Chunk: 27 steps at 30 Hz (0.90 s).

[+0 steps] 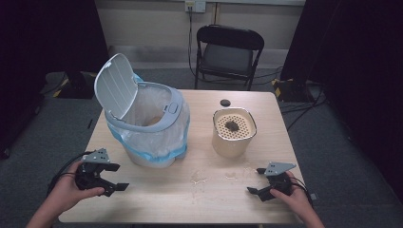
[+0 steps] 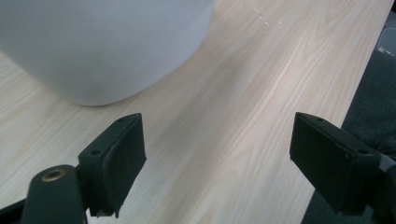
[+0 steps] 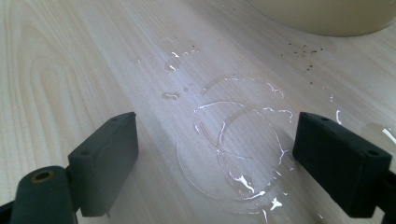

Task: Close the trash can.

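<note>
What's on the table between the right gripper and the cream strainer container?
Wet rings and dark crumbs on the table, seen in the right gripper view between the right gripper and the container.

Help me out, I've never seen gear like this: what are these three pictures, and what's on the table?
A person holds a hand-operated claw in each hand: the left claw and the right claw. One camera looks down from above; the other two ride on the claws, looking along their black jaws. Both claws are open and hold nothing. On the wooden table stand a white bin with its lid up and a bag inside, and a cream container with a perforated top. Wet rings lie before the right claw.
</note>
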Available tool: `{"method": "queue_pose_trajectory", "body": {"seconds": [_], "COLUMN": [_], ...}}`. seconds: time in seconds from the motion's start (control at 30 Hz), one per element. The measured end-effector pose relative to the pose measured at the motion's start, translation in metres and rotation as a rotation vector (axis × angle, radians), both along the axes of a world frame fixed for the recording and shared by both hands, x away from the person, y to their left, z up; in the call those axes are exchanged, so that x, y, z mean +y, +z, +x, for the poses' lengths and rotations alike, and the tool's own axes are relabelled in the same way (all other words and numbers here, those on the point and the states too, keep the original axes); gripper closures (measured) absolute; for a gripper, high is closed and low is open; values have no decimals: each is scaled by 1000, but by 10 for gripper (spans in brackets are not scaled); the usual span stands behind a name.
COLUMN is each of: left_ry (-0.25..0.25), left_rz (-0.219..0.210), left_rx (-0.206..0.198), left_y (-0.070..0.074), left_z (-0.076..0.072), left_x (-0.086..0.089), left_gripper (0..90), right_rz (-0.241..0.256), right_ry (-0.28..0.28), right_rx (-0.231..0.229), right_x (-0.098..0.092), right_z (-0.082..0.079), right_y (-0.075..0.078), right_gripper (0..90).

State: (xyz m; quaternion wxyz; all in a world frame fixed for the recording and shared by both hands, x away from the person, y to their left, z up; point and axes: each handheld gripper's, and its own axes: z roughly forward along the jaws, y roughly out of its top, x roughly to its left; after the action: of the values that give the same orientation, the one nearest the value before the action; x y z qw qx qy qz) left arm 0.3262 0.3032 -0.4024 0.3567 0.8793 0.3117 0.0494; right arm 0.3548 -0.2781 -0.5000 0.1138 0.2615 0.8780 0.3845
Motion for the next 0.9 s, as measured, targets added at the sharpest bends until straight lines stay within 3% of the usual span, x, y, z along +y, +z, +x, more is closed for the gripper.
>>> {"method": "queue_pose_trajectory", "body": {"seconds": [0.17,0.47,0.6,0.67,0.9], "left_ry": [21,23,20,20,28], "left_rz": [-27,-34,-40,-63,-55], "left_rx": [-1,-13,-12,-5,-18], "left_y": [14,43,51,53,68], "left_z": [0,2,2,3,6], "left_x": [9,17,21,22,27], "left_gripper": [183,187,187,187,187], "right_rz": [0,-7,-5,-5,-5], "right_ry": [0,-8,-15,-16,-20], "right_rx": [0,-2,1,1,2], "right_x": [0,1,1,1,1], "right_z": [0,-1,-1,-1,-2], "right_y": [0,0,0,0,0], "right_gripper": [135,131,129,129,129]}}
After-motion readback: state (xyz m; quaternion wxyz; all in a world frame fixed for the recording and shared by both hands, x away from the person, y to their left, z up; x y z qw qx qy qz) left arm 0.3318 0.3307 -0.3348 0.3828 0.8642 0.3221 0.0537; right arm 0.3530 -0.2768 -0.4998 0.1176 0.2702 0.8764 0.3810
